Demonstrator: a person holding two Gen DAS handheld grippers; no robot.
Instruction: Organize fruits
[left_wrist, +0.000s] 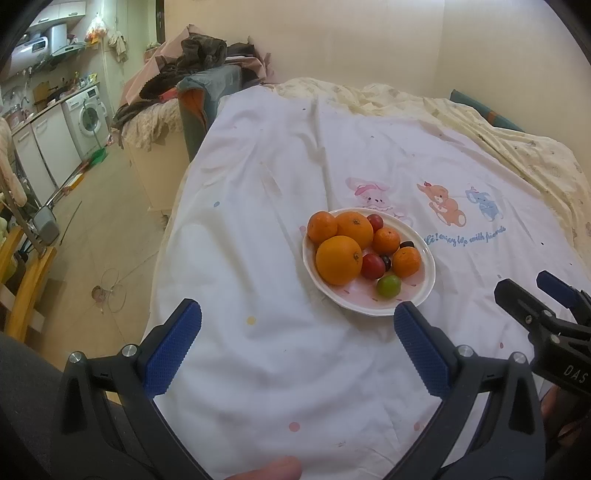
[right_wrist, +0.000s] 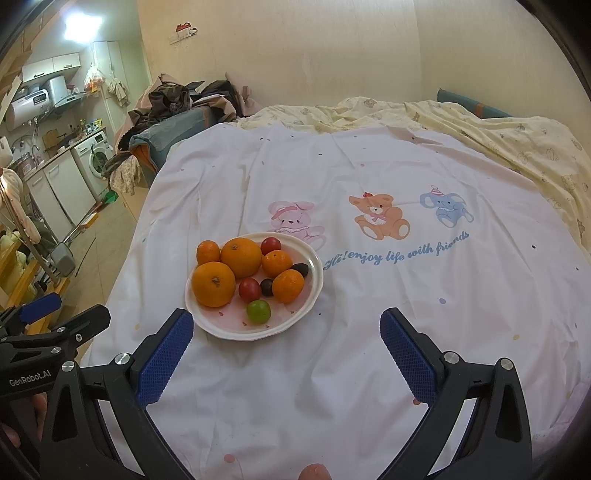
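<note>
A white plate (left_wrist: 424, 291) (right_wrist: 312, 266) sits on the white printed sheet. It holds several oranges, the largest at its near left (left_wrist: 338, 260) (right_wrist: 213, 284), two red fruits (left_wrist: 372, 266) (right_wrist: 249, 290), two small dark fruits (left_wrist: 386, 261) (right_wrist: 266, 287) and one green fruit (left_wrist: 389, 286) (right_wrist: 258, 312). My left gripper (left_wrist: 297, 325) is open and empty, just short of the plate. My right gripper (right_wrist: 286, 336) is open and empty, with the plate in front of its left finger. Each gripper shows in the other's view (left_wrist: 532, 295) (right_wrist: 59, 314).
The white sheet (right_wrist: 369, 332) with cartoon animals covers the bed. A yellow quilt (right_wrist: 498, 129) lies bunched along the far side. A pile of clothes (right_wrist: 177, 103) sits off the far left corner. The bed's left edge drops to the floor (left_wrist: 99, 221).
</note>
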